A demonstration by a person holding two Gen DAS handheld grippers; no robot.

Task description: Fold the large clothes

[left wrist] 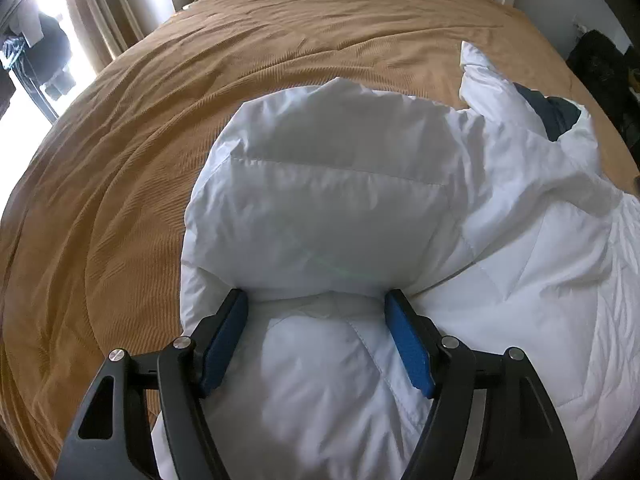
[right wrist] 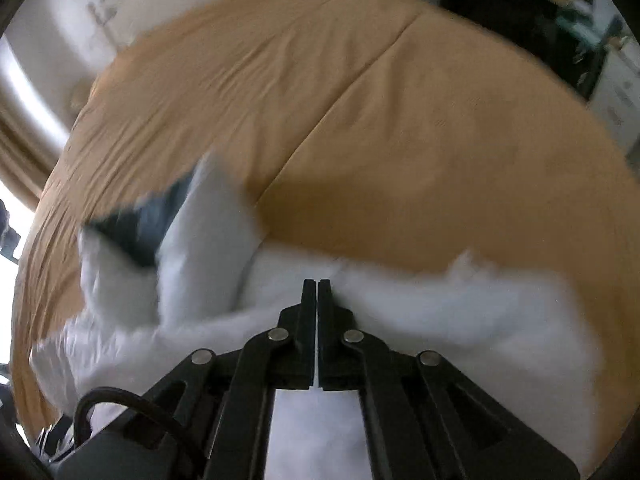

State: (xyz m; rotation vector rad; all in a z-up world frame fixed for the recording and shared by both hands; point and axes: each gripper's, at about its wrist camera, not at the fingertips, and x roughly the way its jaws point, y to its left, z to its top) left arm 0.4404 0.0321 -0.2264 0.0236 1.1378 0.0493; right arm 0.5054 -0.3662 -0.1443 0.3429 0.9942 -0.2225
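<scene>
Left gripper (left wrist: 316,316) astride white jacket (left wrist: 340,184)

The left gripper (left wrist: 316,300) points steeply downward with its jaws spread wide, blue pads (left wrist: 224,340) facing each other and pressing on nothing. The right gripper (right wrist: 317,284) also tilts downward, its black fingers (right wrist: 308,320) closed together.

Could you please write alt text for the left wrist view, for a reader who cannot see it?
The left gripper stands open over a white padded jacket, its blue pads on either side of a puffy fold without pressing it. The jacket lies on a bed with a tan bedspread, dark lining showing at its far end.
</scene>
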